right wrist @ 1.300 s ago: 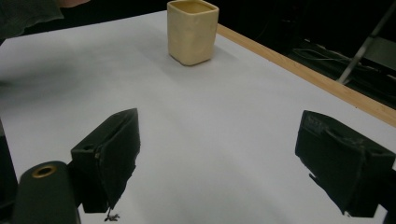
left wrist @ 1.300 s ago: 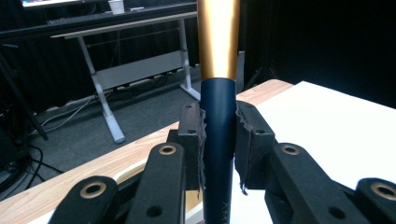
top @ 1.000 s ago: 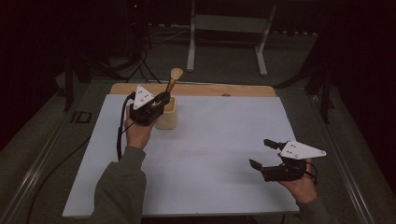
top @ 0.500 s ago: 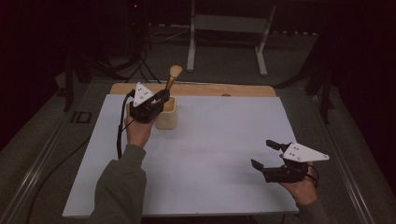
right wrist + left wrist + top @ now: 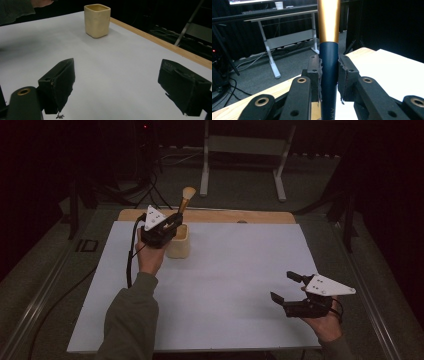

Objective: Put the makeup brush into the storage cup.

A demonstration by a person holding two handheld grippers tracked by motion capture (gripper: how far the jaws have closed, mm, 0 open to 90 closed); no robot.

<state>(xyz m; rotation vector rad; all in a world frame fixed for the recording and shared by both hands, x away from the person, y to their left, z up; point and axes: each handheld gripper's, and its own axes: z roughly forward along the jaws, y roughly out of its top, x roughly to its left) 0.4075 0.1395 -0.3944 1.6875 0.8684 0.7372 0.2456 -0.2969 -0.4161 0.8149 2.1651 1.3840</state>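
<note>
A person's left claw (image 5: 172, 222) grips the dark blue handle of a makeup brush (image 5: 328, 82) with a gold ferrule and a tan bristle head, its two black pads (image 5: 345, 75) pressed against either side of the shaft. In the high view the brush (image 5: 184, 202) stands nearly upright, tilted slightly to the right, over a cream-coloured, square-sided ceramic cup (image 5: 179, 242) at the far left of the white tabletop (image 5: 235, 270), bristles pointing up; whether the handle's lower end sits inside the cup cannot be told. The cup stands upright just before the light wooden board (image 5: 225, 216) along the tabletop's far edge. The right claw (image 5: 291, 287) hovers low near the near right corner, well apart from the cup, its jaws spread wide with nothing between them. The right gripper view looks across bare white surface toward the cup (image 5: 97, 20).
</note>
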